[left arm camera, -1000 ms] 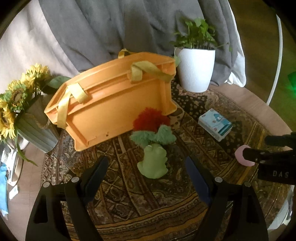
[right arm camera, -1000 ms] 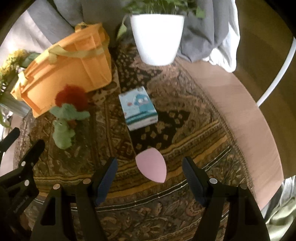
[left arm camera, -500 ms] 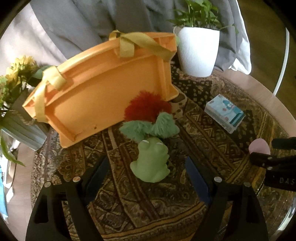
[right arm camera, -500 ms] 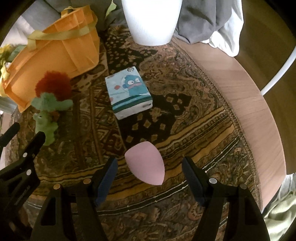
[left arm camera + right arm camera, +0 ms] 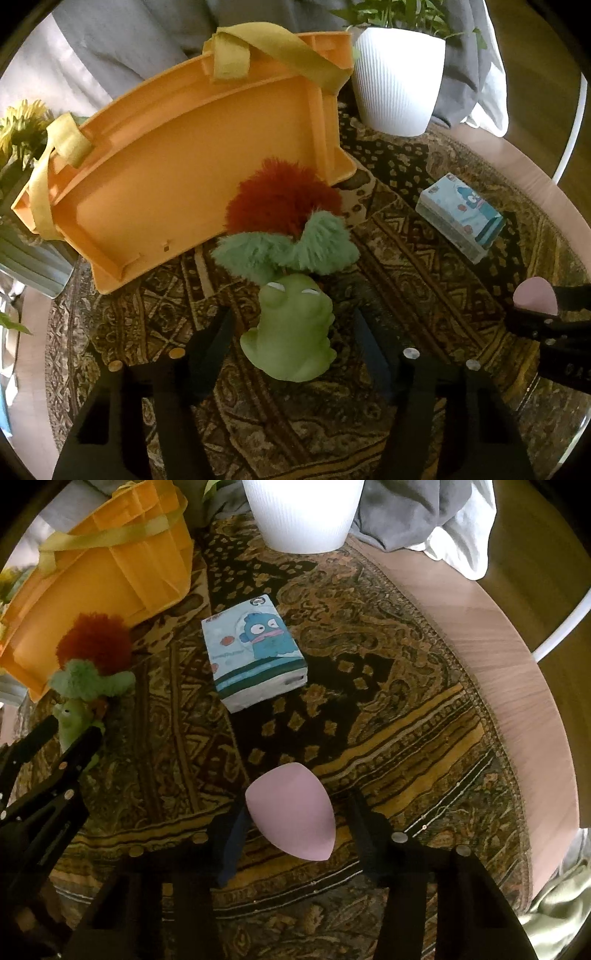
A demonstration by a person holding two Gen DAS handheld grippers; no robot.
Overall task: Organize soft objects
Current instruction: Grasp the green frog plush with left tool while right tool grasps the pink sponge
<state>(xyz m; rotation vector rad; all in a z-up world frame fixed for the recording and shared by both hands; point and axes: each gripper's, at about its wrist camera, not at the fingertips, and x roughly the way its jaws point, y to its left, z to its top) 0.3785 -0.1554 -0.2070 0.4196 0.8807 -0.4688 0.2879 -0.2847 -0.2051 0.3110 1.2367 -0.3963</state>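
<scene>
A green frog toy [image 5: 291, 332] lies on the patterned rug between the fingers of my open left gripper [image 5: 293, 339]. Behind it lies a fluffy red and green plush [image 5: 284, 218], against an orange bag [image 5: 184, 158] lying on its side. In the right wrist view a pink egg-shaped sponge [image 5: 293, 814] lies between the fingers of my open right gripper [image 5: 295, 823], touching the left finger. A blue tissue pack [image 5: 255, 661] lies beyond it. The frog [image 5: 74, 720] and the left gripper's fingers [image 5: 74, 749] show at the left there.
A white plant pot [image 5: 399, 77] stands at the back. A vase of sunflowers [image 5: 22, 147] stands at the left. Grey cloth [image 5: 129, 48] hangs behind the bag. The round rug [image 5: 388, 701] covers a wooden table whose bare edge [image 5: 498, 657] curves at the right.
Both grippers have moved forward and down. The frog now sits between the left fingers, and the pink sponge sits deeper between the right fingers. Both stay open.
</scene>
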